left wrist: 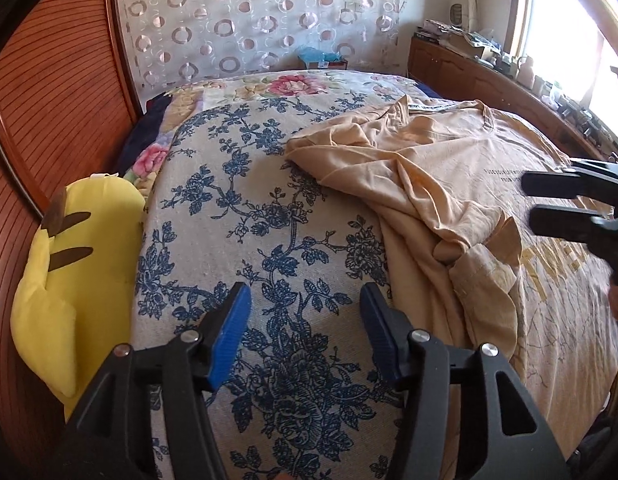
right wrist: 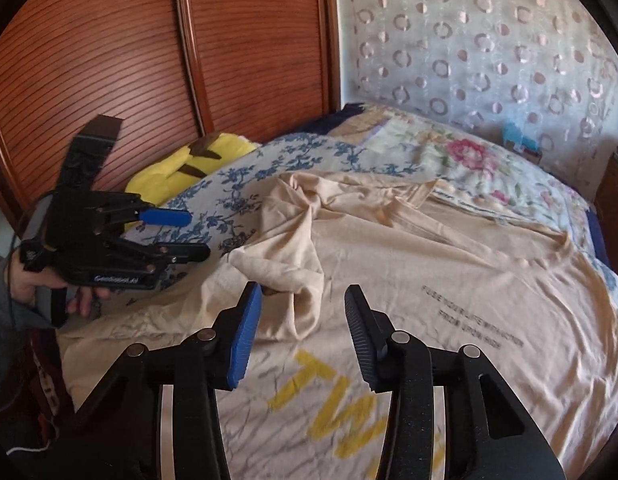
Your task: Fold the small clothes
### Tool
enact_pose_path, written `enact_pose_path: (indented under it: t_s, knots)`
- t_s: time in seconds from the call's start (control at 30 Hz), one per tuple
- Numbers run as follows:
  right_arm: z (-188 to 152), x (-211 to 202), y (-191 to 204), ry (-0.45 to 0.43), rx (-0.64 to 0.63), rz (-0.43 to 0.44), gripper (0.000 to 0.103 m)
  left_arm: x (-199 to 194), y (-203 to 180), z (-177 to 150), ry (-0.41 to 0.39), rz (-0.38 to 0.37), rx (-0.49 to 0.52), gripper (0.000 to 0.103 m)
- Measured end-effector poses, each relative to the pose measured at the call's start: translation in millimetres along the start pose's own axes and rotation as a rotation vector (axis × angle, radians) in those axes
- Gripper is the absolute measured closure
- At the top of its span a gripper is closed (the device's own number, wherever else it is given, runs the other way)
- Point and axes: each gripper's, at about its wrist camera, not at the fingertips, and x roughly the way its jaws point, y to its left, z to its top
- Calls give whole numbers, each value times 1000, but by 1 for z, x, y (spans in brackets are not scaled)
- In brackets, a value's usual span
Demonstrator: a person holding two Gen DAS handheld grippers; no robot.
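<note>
A pale orange T-shirt (left wrist: 461,184) with yellow letters lies front up on the bed, its left sleeve side bunched and folded over the body; it also shows in the right wrist view (right wrist: 449,248). My left gripper (left wrist: 305,308) is open and empty above the blue floral bedspread (left wrist: 245,216), left of the shirt. My right gripper (right wrist: 303,316) is open and empty over the shirt's printed chest, near the folded sleeve (right wrist: 293,280). The right gripper also shows in the left wrist view (left wrist: 527,200), and the left gripper in the right wrist view (right wrist: 199,236).
A yellow plush pillow (left wrist: 69,276) lies at the bed's left edge against a wooden slatted wardrobe (left wrist: 45,80). A pink floral quilt (left wrist: 293,84) covers the bed's far end. A wooden cabinet with clutter (left wrist: 477,60) stands under the window on the right.
</note>
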Motion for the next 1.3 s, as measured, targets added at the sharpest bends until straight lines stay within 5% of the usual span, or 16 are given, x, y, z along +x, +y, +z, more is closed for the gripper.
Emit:
enact_pose_path:
  t_s: [0.4,0.57,0.97,1.03,1.13,1.3]
  knots:
    - [15,43,18,78,-95,55,61,3,-2,1,-1,-5,9,41]
    - [11,53,21,109,-139,22,97,3,-2,0,-1,-7,7,39]
    - [15,-5,-20,-66,-25,16,103,4,-2,0,-1,-7,8,37]
    - [17,-1,-17,-49,-42,30,99,4,-2,0,-1,-7,8,37]
    - [20,18,-3,-4,-75,63,59,3,-3,0,-1,2,2,37]
    - [16,48,20,92,-132,110,58,-16,-3,-13,-20,-25,-30,37]
